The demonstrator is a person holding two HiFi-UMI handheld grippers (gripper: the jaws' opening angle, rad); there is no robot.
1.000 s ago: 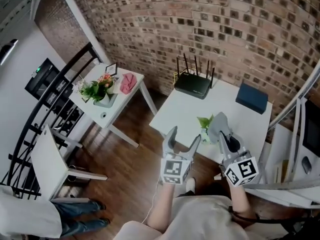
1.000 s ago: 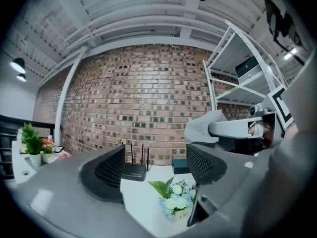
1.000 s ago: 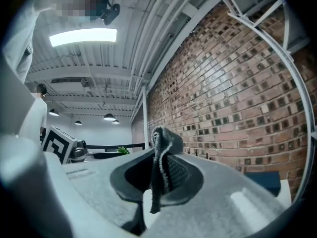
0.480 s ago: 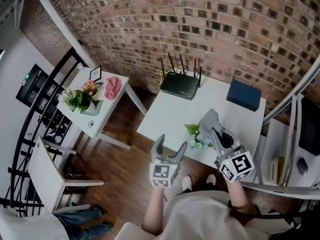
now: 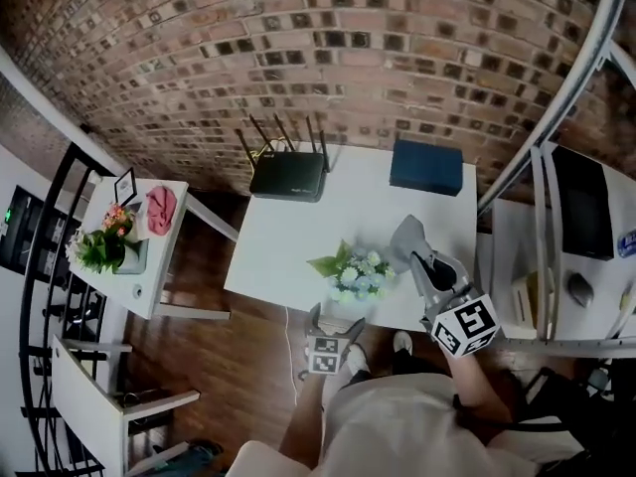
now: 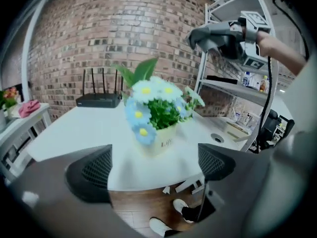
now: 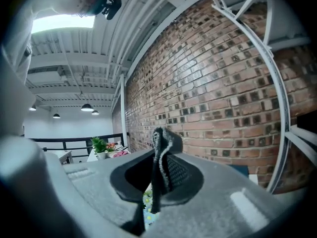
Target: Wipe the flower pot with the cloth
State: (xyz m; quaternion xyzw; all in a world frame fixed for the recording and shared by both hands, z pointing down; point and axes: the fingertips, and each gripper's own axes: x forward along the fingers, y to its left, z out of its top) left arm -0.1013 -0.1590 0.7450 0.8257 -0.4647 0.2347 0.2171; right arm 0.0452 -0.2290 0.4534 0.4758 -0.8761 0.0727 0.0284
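The left gripper point(image 5: 335, 318) has dropped in front of the flower pot point(image 5: 355, 281), its empty jaws opening, probably to steady it. The right gripper point(image 5: 429, 269) has its jaws pinched on the cloth point(image 5: 407, 238); wiping has not begun.

One large white table point(image 5: 288, 241) holds one flower pot point(image 5: 356, 278), one black router point(image 5: 288, 176) with four antennas and one dark blue box point(image 5: 426, 167). One grey cloth point(image 5: 407, 237) hangs at its near right. One small side table point(image 5: 149, 281), far left, holds one plant point(image 5: 101, 251), one pink cloth point(image 5: 160, 210) and one frame point(image 5: 125, 186).

Open tabletop point(image 5: 288, 241) around flower pot point(image 6: 161, 144); router point(image 5: 288, 175), blue box point(image 5: 426, 167) at far edge.
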